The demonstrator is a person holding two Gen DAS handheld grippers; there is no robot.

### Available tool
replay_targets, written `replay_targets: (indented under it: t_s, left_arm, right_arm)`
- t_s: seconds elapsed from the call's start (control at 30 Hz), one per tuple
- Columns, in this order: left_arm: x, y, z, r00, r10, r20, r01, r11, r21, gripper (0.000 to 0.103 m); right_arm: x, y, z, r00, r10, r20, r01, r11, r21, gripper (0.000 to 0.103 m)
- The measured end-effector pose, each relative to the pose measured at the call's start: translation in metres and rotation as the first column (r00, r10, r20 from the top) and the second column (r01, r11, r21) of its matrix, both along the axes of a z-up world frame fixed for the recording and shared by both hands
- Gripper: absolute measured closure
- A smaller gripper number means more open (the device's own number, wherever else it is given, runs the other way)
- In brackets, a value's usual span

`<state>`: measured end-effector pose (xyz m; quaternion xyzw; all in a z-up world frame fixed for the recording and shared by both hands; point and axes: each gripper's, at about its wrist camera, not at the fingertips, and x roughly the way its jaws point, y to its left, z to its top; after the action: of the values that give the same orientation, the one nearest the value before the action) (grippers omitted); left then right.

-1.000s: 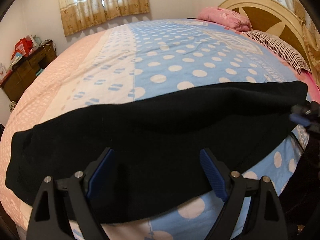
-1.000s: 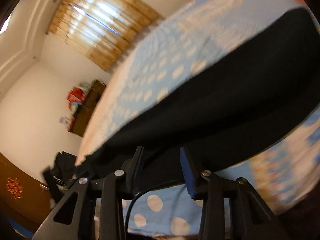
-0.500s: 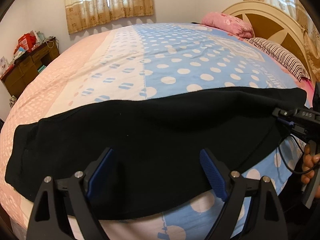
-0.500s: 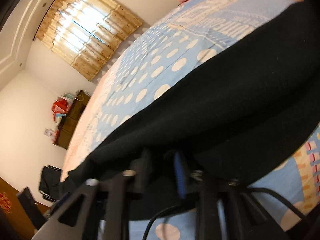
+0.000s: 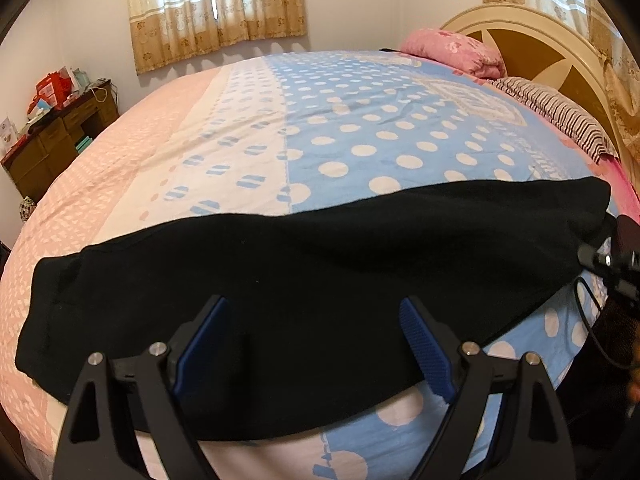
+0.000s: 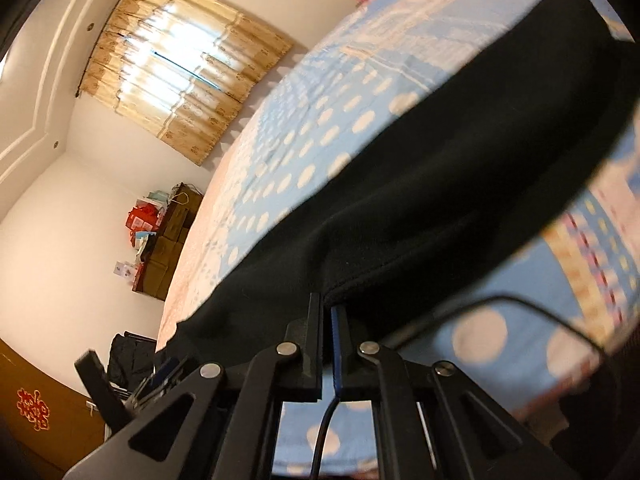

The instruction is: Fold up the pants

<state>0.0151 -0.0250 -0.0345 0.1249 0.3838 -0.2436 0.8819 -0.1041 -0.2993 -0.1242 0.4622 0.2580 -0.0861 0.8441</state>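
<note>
The right gripper [image 6: 327,312], open a second ago, is now pinching the near edge of the long black fabric pants [image 5: 304,280] lying across the polka-dot bed [image 5: 360,128], while the left gripper [image 5: 314,344] is hovering at six o'clock, fingers spread, so a fold looks about to start.

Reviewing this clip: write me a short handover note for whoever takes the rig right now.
Left gripper: jaws wide open, poised over the near edge of the black fleece pants, nothing gripped.
Right gripper: shut on the pants' near hem at their right end.
Pants lie lengthwise along the front edge of the polka-dot bedspread, already doubled leg on leg by the look of it.
Left to do: grip with the left, fold end to end.
</note>
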Motion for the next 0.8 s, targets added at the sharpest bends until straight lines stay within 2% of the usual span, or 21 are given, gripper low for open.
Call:
replay_targets:
  t_s: [0.1,0.17,0.27,0.33,0.37,0.4,0.5,0.53,0.6,0.67,0.73,0.77,0.8]
  left_arm:
    - [0.000,-0.001,0.000,1.000,-0.003,-0.001,0.003,1.000,0.000,0.014]
    - [-0.001,-0.002,0.001,1.000,-0.006,0.000,0.006,1.000,0.004,0.014]
    - [-0.002,-0.001,0.002,1.000,-0.006,0.007,0.006,1.000,0.008,0.014]
    - [-0.001,-0.001,0.002,1.000,-0.005,0.006,0.005,1.000,0.004,0.014]
    - [0.000,-0.001,0.001,1.000,-0.004,0.005,0.004,1.000,0.004,0.014]
    - [0.000,-0.002,0.001,1.000,-0.004,0.004,0.004,1.000,0.006,0.014]
    - [0.000,-0.004,-0.002,1.000,-0.005,-0.001,0.005,1.000,0.017,0.014]
    - [0.000,-0.005,-0.002,1.000,-0.005,-0.003,0.005,1.000,0.016,0.014]
    - [0.000,-0.006,-0.003,1.000,-0.006,-0.009,0.006,1.000,0.014,0.014]
    - [-0.001,-0.008,-0.003,1.000,-0.005,-0.007,0.005,1.000,0.017,0.014]
    - [-0.002,-0.009,-0.003,1.000,-0.004,-0.006,0.004,1.000,0.018,0.014]
    - [-0.002,-0.009,-0.003,1.000,-0.004,-0.007,0.004,1.000,0.019,0.014]
    - [-0.003,-0.010,-0.002,1.000,-0.005,-0.007,0.005,1.000,0.020,0.014]
  right_arm:
    - [-0.002,0.006,-0.011,0.999,0.008,-0.038,-0.009,1.000,-0.023,0.098]
    - [-0.004,0.003,-0.019,0.998,0.004,-0.061,-0.003,1.000,0.019,0.098]
    - [-0.010,-0.004,-0.014,0.997,0.003,-0.071,-0.002,1.000,0.021,0.094]
    - [-0.027,-0.017,0.004,0.999,-0.040,-0.014,0.039,0.998,-0.043,0.077]
    - [-0.035,-0.024,0.012,0.998,-0.070,0.011,0.070,0.995,-0.076,0.060]
    - [-0.046,-0.033,0.022,0.994,-0.104,0.039,0.108,0.989,-0.105,0.050]
    - [-0.080,-0.074,0.050,0.967,-0.238,0.089,0.252,0.946,-0.202,0.050]
    - [-0.090,-0.094,0.057,0.955,-0.290,0.056,0.295,0.916,-0.272,0.050]
    - [-0.097,-0.120,0.060,0.943,-0.332,-0.023,0.303,0.884,-0.356,0.054]
    - [-0.097,-0.147,0.054,0.942,-0.325,-0.090,0.274,0.894,-0.356,0.058]
    - [-0.097,-0.171,0.041,0.944,-0.310,-0.114,0.268,0.921,-0.283,0.072]
    - [-0.096,-0.175,0.037,0.942,-0.314,-0.122,0.272,0.923,-0.274,0.077]
    - [-0.091,-0.180,0.032,0.940,-0.316,-0.125,0.273,0.922,-0.275,0.079]
